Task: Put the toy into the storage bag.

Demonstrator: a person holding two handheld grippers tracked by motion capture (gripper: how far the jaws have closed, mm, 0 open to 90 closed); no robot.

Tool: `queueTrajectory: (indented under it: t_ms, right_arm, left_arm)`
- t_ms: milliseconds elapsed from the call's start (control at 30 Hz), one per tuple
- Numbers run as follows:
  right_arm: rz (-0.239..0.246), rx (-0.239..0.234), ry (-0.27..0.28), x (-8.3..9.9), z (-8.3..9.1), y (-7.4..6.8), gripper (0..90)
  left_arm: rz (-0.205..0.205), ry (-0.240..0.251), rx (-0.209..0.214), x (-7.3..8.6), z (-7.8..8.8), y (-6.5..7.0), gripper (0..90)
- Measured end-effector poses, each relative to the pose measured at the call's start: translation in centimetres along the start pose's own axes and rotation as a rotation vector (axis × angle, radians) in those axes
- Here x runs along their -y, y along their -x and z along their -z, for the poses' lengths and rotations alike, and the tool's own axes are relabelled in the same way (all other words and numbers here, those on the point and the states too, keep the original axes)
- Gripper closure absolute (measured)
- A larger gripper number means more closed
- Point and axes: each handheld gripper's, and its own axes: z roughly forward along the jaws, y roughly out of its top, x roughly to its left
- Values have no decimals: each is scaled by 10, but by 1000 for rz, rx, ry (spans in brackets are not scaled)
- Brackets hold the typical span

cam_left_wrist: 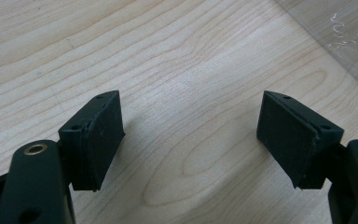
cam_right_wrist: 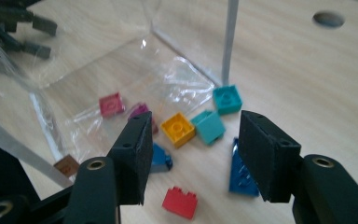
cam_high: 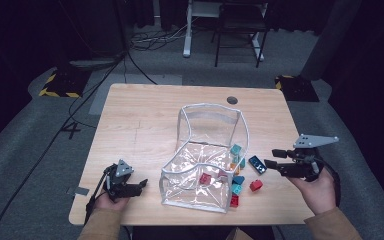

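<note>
High view: a clear plastic bag [cam_high: 207,165] lies open on the counter [cam_high: 140,125], with small toy bricks scattered at its right edge and inside it.
Right gripper [cam_high: 280,161]: jaws apart, nothing between them, just right of the dark blue brick [cam_high: 256,164].
Right gripper view: the gripper [cam_right_wrist: 193,154] points at the loose pile; the red brick [cam_right_wrist: 180,202] lies nearest, the dark blue brick [cam_right_wrist: 241,175] sits partly behind one pad, the yellow brick [cam_right_wrist: 178,129] and teal bricks [cam_right_wrist: 216,114] beyond.
Left gripper [cam_left_wrist: 191,140]: jaws wide apart over bare wood, holding nothing (resting near the bag's left corner).
Handling, as I judge it: bricks are light, rigid, smooth-sided, so they may skid; pinch across two flat opposite sides.
Bag: thin, floppy, likely to crumple if nudged.
</note>
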Motion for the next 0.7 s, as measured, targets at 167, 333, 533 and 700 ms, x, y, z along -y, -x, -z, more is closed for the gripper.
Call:
queueTrajectory:
  t_ms: [167, 333, 533, 700]
  right_arm:
    - [-19, -8, -39, 22, -16, -4, 452]
    - [-25, -7, -94, 41, -35, -7, 452]
    - [-42, -11, -128, 58, -51, -11, 465]
    - [-51, 0, -176, 69, -64, -11, 481]
  left_arm:
    - [1, -1, -1, 0, 0, 0, 229]
    - [0, -1, -1, 0, 0, 0, 229]
    - [0, -1, 0, 0, 0, 0, 229]
    - [0, -1, 0, 0, 0, 0, 229]
